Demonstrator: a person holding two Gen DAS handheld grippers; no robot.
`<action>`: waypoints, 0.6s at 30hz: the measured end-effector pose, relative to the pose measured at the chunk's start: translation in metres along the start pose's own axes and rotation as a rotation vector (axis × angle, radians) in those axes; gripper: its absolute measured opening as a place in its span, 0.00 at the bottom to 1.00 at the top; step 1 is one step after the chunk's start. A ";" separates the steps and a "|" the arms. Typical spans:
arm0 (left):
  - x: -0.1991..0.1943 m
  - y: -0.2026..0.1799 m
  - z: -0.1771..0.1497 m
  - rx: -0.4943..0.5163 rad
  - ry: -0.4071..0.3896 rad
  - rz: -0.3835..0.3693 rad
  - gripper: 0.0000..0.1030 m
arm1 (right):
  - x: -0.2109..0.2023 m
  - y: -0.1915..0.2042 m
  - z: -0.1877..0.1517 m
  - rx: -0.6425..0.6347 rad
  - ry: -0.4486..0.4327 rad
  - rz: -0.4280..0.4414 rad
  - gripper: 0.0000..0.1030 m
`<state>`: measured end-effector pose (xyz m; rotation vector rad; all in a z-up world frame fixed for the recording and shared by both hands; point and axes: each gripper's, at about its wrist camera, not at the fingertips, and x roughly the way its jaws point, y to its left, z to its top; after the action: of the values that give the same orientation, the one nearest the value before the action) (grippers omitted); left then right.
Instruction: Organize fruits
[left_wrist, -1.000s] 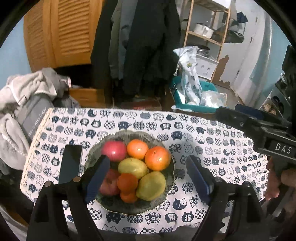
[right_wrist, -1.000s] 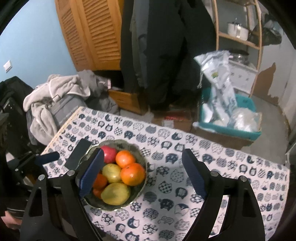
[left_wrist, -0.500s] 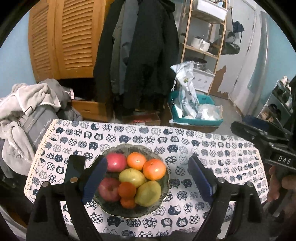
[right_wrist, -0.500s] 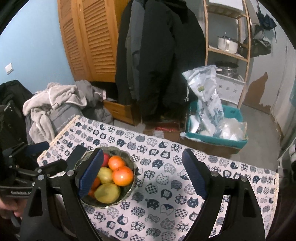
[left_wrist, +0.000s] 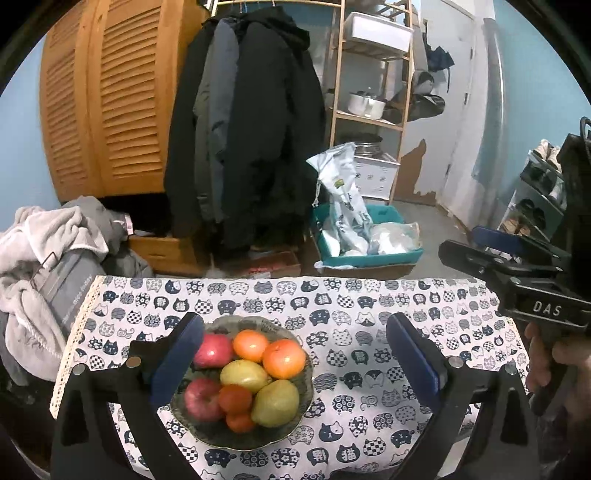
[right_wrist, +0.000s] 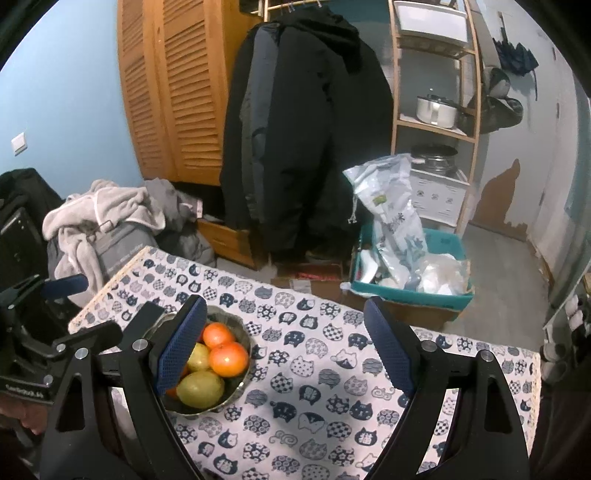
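Observation:
A glass bowl (left_wrist: 295, 424) on a cat-print tablecloth (left_wrist: 369, 317) holds red apples (left_wrist: 212, 350), oranges (left_wrist: 283, 359), yellow pears (left_wrist: 275, 402) and small tangerines. My left gripper (left_wrist: 295, 363) is open and empty, held above and behind the bowl. My right gripper (right_wrist: 286, 354) is open and empty, above the cloth to the right of the bowl (right_wrist: 236, 391). In the left wrist view the right gripper shows at the right edge (left_wrist: 517, 266). In the right wrist view the left gripper shows at the left edge (right_wrist: 48, 295).
A pile of clothes (left_wrist: 44, 266) lies past the table's left edge. Dark coats (left_wrist: 251, 140) hang behind. A teal bin (left_wrist: 369, 254) with plastic bags sits on the floor beyond the table. A wooden shelf (left_wrist: 373, 74) stands at the back right.
Both grippers have risen and pulled back from the bowl, so the bowl looks smaller and more of the room shows. The fruit has not moved.

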<state>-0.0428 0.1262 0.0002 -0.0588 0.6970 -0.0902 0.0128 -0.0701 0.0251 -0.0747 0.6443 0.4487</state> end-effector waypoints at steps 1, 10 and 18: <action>-0.001 -0.001 0.000 -0.001 -0.003 -0.005 0.97 | 0.000 -0.001 0.000 0.002 0.001 -0.003 0.83; -0.006 -0.010 0.004 0.013 -0.033 -0.018 0.97 | -0.002 -0.007 -0.003 0.001 0.009 -0.013 0.83; -0.007 -0.012 0.004 0.013 -0.028 0.000 0.97 | -0.004 -0.011 -0.005 0.008 0.005 -0.016 0.83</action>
<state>-0.0460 0.1148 0.0084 -0.0473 0.6687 -0.0943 0.0122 -0.0827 0.0226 -0.0737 0.6500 0.4302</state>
